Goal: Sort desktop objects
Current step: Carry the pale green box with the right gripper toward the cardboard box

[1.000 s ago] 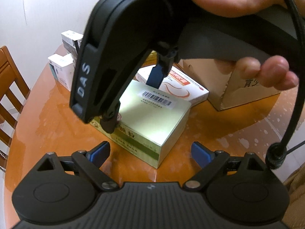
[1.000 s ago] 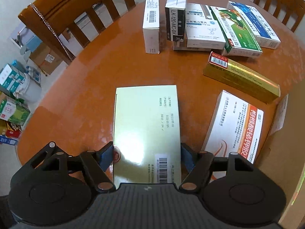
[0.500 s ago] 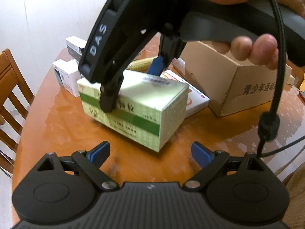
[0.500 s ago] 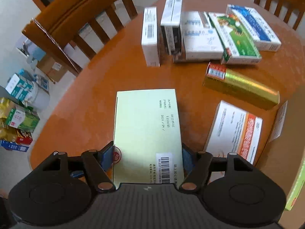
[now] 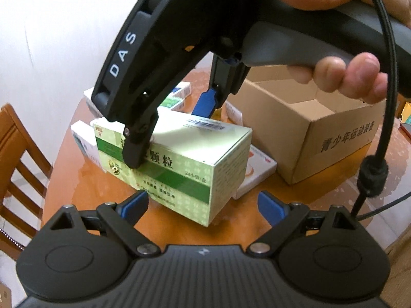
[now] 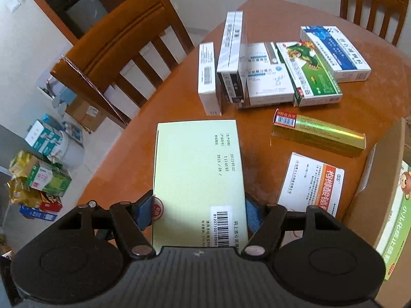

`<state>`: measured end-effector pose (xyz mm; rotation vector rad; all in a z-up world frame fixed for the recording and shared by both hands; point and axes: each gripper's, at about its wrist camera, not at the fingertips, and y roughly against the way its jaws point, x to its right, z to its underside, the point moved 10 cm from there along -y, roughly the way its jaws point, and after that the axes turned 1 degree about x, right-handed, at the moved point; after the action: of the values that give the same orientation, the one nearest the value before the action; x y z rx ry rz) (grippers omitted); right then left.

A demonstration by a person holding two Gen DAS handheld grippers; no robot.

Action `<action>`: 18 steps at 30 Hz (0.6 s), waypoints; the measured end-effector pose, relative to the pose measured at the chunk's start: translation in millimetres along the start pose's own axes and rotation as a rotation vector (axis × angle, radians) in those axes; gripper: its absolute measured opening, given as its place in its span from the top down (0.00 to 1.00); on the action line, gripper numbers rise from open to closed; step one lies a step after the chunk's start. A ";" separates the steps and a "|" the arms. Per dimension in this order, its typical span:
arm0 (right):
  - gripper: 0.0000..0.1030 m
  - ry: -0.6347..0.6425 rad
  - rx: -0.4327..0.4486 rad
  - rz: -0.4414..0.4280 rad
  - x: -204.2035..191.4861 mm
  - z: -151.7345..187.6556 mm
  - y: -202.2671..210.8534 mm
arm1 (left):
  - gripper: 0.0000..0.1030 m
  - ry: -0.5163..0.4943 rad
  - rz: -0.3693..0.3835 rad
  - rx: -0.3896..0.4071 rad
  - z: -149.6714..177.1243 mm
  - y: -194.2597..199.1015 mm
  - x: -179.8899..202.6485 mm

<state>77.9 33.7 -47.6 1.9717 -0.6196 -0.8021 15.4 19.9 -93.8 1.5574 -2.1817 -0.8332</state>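
The pale green medicine box (image 6: 197,179) is clamped in the right gripper (image 6: 199,211) above the tabletop's near edge (image 5: 246,220), seemingly bound for the open cardboard carton (image 5: 331,133), while the left gripper (image 5: 203,204) is held wide and empty.

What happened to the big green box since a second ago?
The right gripper, already shut on the pale green cardboard medicine box, has lifted it off the orange wooden table, tipping its green-striped front toward the left camera. The left gripper stayed open and empty. The brown cardboard carton, the gold box and the other medicine boxes stayed put.
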 end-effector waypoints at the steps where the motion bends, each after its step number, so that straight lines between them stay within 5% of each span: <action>1: 0.28 -0.003 0.010 -0.006 0.4 -1.6 4.1 | 0.11 -0.007 -0.003 0.006 -2.9 1.6 0.7; 18: 0.28 -0.040 0.132 -0.004 24.5 -14.7 59.5 | 0.11 -0.101 -0.006 0.083 -49.0 15.8 19.9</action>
<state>98.5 -3.4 2.9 2.0811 -0.7087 -0.8228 24.9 -8.2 -47.2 1.5941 -2.3115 -0.8508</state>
